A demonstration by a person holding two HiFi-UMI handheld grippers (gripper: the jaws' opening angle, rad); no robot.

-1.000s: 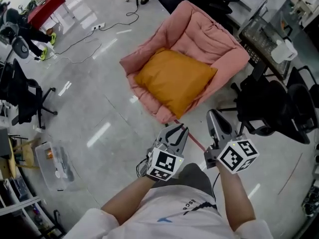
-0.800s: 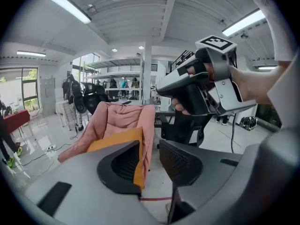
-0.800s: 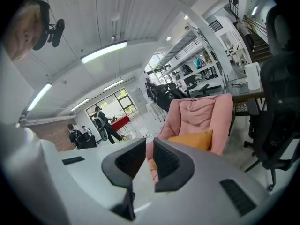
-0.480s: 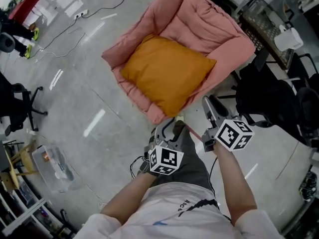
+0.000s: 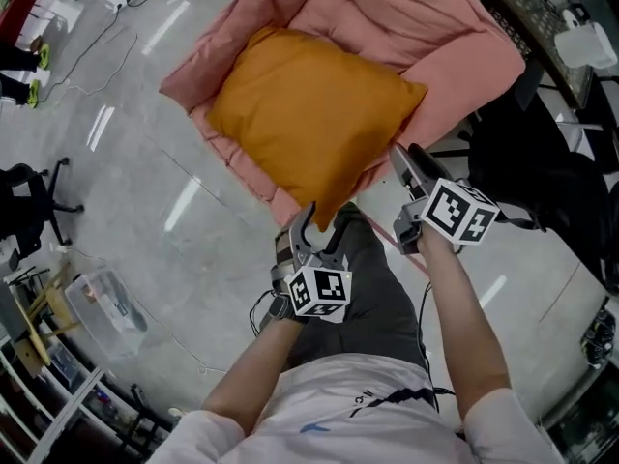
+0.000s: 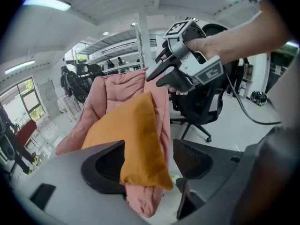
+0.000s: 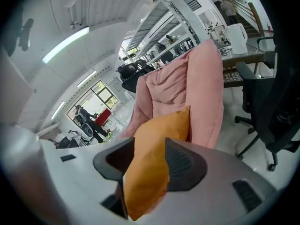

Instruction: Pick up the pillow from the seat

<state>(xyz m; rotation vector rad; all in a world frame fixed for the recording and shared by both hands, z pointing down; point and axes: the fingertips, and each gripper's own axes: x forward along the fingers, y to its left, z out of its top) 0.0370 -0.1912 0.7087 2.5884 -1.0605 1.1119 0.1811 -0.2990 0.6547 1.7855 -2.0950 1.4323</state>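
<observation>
An orange pillow (image 5: 309, 114) lies on a pink padded seat (image 5: 406, 27). My left gripper (image 5: 311, 218) is at the pillow's near corner. Its jaws have just been opening and stand open. In the left gripper view that corner (image 6: 131, 130) hangs in the gap between them (image 6: 147, 163), untouched by the pads. My right gripper (image 5: 401, 158) is at the pillow's right corner. Its jaws have also been opening and stand open. The pillow (image 7: 154, 135) shows between them (image 7: 150, 165), not pinched. The right gripper (image 6: 154, 74) also shows in the left gripper view, above the seat (image 6: 117, 88).
Black office chairs (image 5: 542, 162) stand close on the seat's right, and another (image 5: 29, 196) at far left. A clear plastic box (image 5: 102, 303) sits on the grey floor at lower left. A desk with a white kettle (image 5: 590, 42) is at upper right.
Both grippers have dropped and moved forward to the pillow's near edge, and their jaws have opened from shut. The head camera has closed in on the seat.
</observation>
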